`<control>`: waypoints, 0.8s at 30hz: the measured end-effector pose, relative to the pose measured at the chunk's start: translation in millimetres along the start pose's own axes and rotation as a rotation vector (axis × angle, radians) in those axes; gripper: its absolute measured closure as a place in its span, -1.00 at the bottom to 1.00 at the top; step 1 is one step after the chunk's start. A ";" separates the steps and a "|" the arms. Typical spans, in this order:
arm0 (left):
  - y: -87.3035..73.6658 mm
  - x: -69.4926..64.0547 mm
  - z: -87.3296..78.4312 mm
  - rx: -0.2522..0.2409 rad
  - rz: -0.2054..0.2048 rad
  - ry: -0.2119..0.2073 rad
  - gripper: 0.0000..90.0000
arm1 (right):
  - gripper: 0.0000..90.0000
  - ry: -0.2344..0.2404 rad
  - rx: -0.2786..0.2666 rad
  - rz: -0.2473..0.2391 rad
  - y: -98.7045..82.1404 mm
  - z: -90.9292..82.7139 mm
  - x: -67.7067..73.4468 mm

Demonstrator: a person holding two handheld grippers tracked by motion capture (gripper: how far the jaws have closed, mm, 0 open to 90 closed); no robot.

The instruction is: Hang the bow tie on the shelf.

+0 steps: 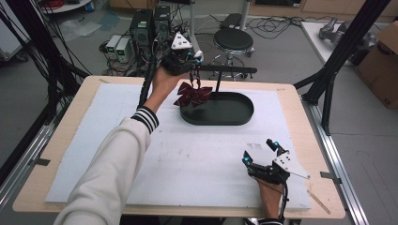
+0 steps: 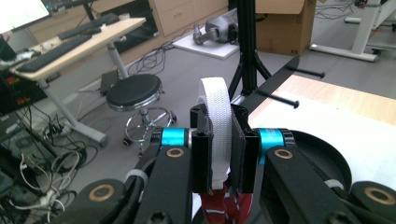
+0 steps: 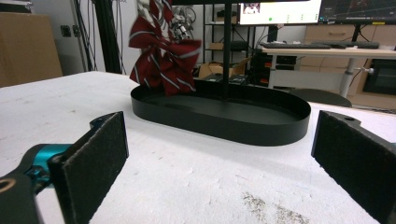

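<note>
The left gripper (image 1: pixel 193 60) is pinching the white strap (image 2: pixel 215 122) of a red striped bow tie (image 1: pixel 193 94), which dangles over the far-left end of the black oval tray (image 1: pixel 234 117), just beside the stand's crossbar (image 1: pixel 228 70). I'd say the hanging step is under way: the strap loop needs guiding onto a peg (image 2: pixel 279 99) of that bar. The right gripper (image 1: pixel 261 152) rests near right on the white mat (image 1: pixel 202 159), jaws spread, holding nothing
</note>
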State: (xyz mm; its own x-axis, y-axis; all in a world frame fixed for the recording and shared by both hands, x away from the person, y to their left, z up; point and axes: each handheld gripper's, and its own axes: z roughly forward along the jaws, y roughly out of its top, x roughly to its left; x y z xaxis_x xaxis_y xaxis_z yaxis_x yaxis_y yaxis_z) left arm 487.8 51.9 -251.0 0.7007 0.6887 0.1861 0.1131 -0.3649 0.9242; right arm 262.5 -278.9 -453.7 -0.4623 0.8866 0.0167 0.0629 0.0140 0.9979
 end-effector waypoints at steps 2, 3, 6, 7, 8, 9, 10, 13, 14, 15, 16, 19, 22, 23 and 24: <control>-2.2 0.3 2.7 0.007 -0.003 0.011 0.79 | -0.94 0.000 0.000 0.001 0.0 0.0 0.0; -3.1 0.6 3.7 0.011 -0.001 0.019 0.79 | -0.94 0.000 0.000 0.001 0.0 0.0 0.0; -7.4 3.4 5.7 0.018 -0.008 0.045 0.79 | -0.94 0.002 0.002 0.004 0.0 -0.1 0.0; -10.9 4.7 6.1 0.015 -0.015 0.059 0.79 | -0.94 0.002 0.003 0.003 0.0 -0.1 0.0; -13.4 5.5 6.6 0.017 -0.020 0.066 0.79 | -0.94 0.002 0.003 0.003 0.0 -0.2 0.0; -18.0 7.0 7.9 0.026 -0.034 0.077 0.79 | -0.94 0.002 0.002 0.003 0.0 -0.2 0.0; -20.8 7.6 8.5 0.032 -0.041 0.084 0.79 | -0.94 0.003 0.002 0.004 -0.1 -0.2 -0.1; -30.8 11.1 8.1 0.050 -0.052 0.098 0.79 | -0.94 0.002 0.000 -0.001 0.0 0.0 0.0; -32.9 12.1 7.7 0.054 -0.055 0.105 0.79 | -0.94 0.002 0.000 -0.001 0.0 0.0 0.0; -34.8 13.4 7.2 0.057 -0.060 0.104 0.79 | -0.94 0.002 0.000 -0.001 0.0 -0.1 -0.1; -35.8 13.7 7.1 0.057 -0.066 0.104 0.79 | -0.94 0.002 -0.002 0.004 -0.2 0.0 0.2; -40.6 16.3 6.3 0.084 -0.066 0.104 0.78 | -0.94 0.002 0.000 -0.001 0.0 -0.1 0.0; -45.9 17.7 7.6 0.119 -0.071 0.098 0.78 | -0.94 0.001 0.000 -0.002 0.0 -0.1 0.0; -48.1 18.1 8.2 0.130 -0.077 0.096 0.78 | -0.94 0.002 0.000 -0.001 0.0 -0.1 0.1; -50.4 18.7 8.7 0.142 -0.083 0.092 0.78 | -0.94 0.002 0.000 -0.001 0.0 -0.1 0.1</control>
State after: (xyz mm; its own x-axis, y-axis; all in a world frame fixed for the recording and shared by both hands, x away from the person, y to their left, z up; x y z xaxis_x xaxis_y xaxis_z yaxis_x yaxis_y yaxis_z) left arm 501.4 77.7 -297.0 0.6180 0.7722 0.1475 0.2706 -0.3851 0.8823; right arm 262.4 -278.8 -453.7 -0.4641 0.8857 0.0160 0.0628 0.0149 0.9979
